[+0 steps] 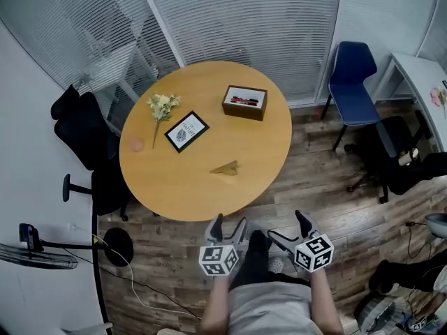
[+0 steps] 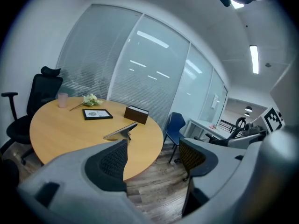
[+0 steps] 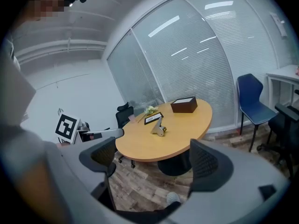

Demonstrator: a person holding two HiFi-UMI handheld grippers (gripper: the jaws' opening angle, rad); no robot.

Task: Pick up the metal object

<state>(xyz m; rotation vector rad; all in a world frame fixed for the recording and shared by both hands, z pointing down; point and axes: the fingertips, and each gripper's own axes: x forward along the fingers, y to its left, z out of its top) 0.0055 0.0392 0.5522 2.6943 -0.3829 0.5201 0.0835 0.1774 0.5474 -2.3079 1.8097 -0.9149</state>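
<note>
Two grippers, head view: the left gripper (image 1: 230, 223) and the right gripper (image 1: 288, 227) are held low over the floor, close to the person's body and short of the near edge of the table (image 1: 181, 187).
Metal object, head view: one metal object (image 1: 225, 167), a flat wedge-like piece, lies near the table's near edge, a little right of middle, with nothing touching it.
Other table things, head view: one box (image 1: 244, 102) toward the far right edge; one framed picture (image 1: 186, 132) left of centre; one bunch of flowers (image 1: 162, 107) and one pink cup (image 1: 134, 143) toward the left edge.
Chairs, head view: one black chair (image 1: 84, 128) at the left edge, one blue chair (image 1: 351, 89) beyond the right edge.
Left gripper view: jaws spread wide, gripping nothing; only floor and the table edge show between them, and the metal object (image 2: 120, 131) sits beyond the left jaw's tip.
Right gripper view: jaws spread wide and empty; the metal object (image 3: 159, 128) is well ahead, roughly centred between them.
Progress: seemingly nothing done yet. Reaching, closing on the object and lifting are all left.
</note>
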